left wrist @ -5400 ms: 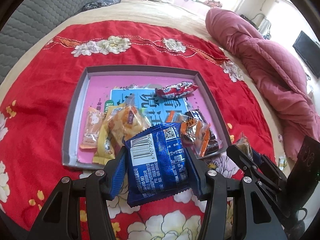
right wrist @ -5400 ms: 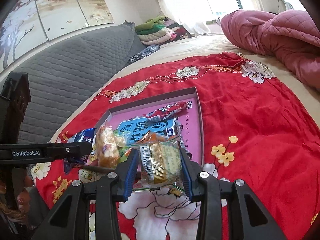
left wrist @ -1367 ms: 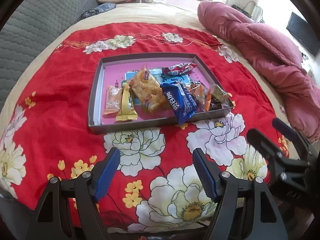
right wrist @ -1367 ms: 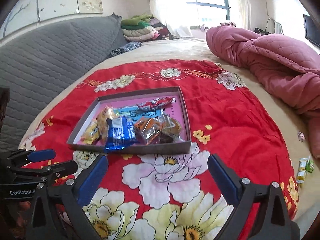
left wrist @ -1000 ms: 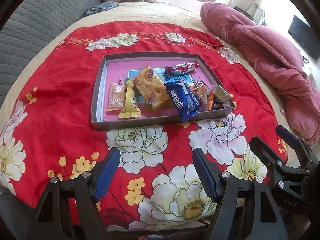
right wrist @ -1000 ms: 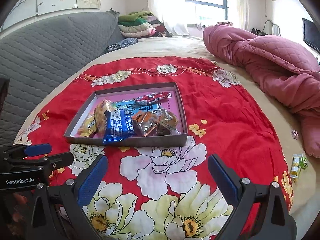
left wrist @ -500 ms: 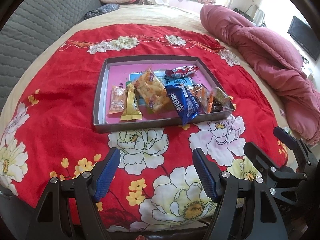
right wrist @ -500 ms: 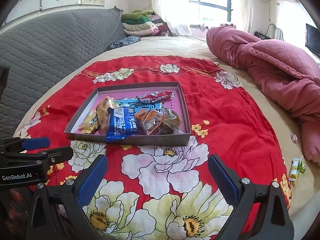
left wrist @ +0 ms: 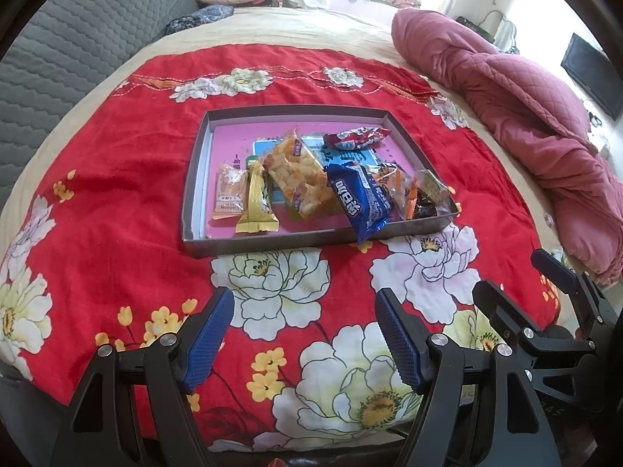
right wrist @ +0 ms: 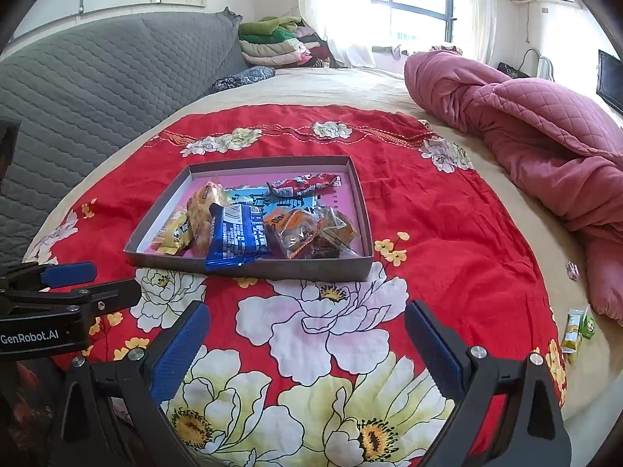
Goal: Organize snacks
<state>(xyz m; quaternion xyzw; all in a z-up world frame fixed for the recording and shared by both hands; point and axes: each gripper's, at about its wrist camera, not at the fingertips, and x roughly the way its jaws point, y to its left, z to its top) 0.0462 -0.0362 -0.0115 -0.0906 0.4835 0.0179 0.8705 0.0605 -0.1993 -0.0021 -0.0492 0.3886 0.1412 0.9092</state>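
Both claws, left [left wrist: 303,334] and right [right wrist: 307,344], dropped their packets in the tray [left wrist: 296,239] and hang released; the blue packet [left wrist: 360,200] looks light, crinkly, best pinched mid-body.

Right gripper [right wrist: 307,334] spread wide, holding nothing, over red cloth [right wrist: 447,233]. Tray [right wrist: 352,179] ahead holds snacks: blue pack [right wrist: 237,235] overhanging tray's near rim, red pack [right wrist: 301,185] at far side. Left gripper [right wrist: 74,280] left of tray.
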